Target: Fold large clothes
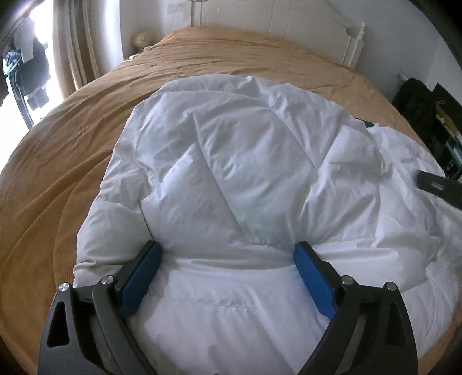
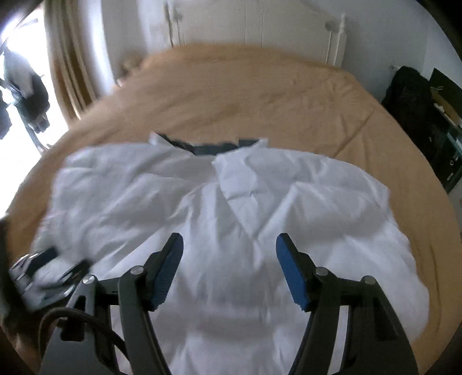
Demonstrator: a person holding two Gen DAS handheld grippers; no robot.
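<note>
A large white puffy jacket [image 1: 231, 173] lies spread on the tan bedspread [image 1: 72, 144]. It also shows in the right wrist view [image 2: 231, 202], with a dark collar lining [image 2: 208, 145] at its far edge. My left gripper [image 1: 226, 253] is open, its blue pads low over the near part of the jacket with white fabric between them. My right gripper [image 2: 229, 245] is open just above the jacket and holds nothing. The right gripper's dark body [image 1: 439, 186] shows at the right edge of the left wrist view. The left gripper [image 2: 46, 271] shows blurred at the lower left of the right wrist view.
The bed has a white headboard [image 1: 288, 23] at the far end. Curtains [image 1: 75, 52] and a bright window with hanging clothes stand at the left. Dark bags and shelves [image 1: 427, 115] stand at the right of the bed.
</note>
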